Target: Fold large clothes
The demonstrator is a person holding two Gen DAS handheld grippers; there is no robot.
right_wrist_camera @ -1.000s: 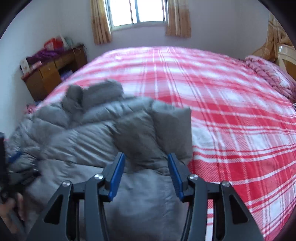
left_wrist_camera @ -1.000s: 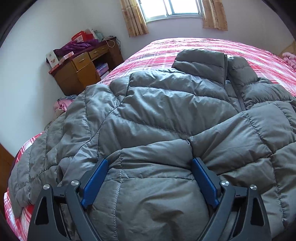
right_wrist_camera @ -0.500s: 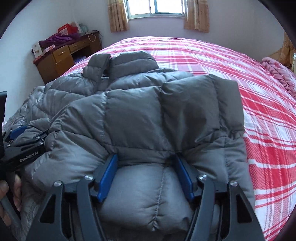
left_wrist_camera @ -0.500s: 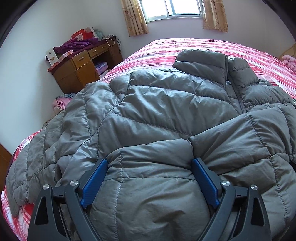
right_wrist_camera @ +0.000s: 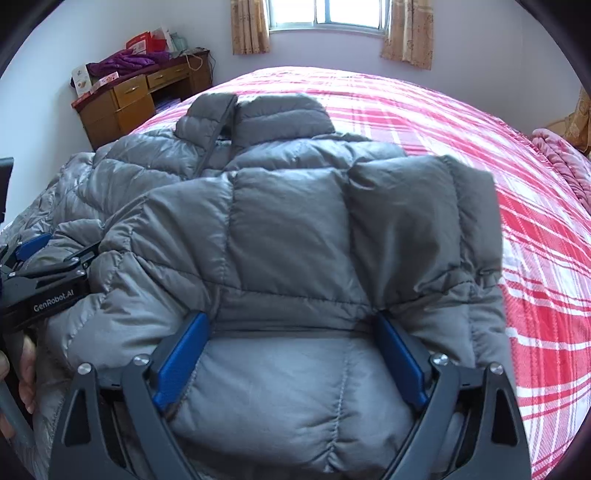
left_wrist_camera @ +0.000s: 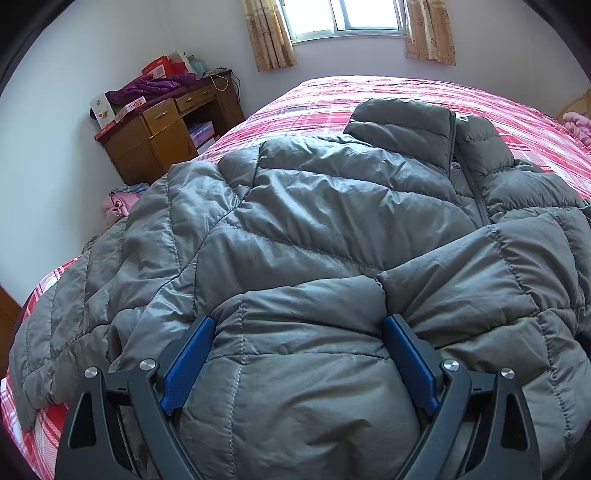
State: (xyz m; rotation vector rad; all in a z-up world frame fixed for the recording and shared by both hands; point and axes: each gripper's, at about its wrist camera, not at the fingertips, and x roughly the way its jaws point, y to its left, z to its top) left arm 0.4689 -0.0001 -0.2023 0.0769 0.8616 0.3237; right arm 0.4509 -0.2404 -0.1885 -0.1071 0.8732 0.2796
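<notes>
We see a grey puffer jacket lying on a red plaid bed, its long axis running away from us, collar toward the window. The right sleeve, loose a second ago, now lies folded across the chest. Our right gripper is opening, fabric still between its jaws. Our left gripper straddles padding; grip unclear. Its body reads "GenRobot.AI".

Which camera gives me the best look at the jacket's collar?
Right wrist: the collar sits near centre, both halves and the zip gap visible. Left wrist shows the collar too, but further right and more from one side.
</notes>
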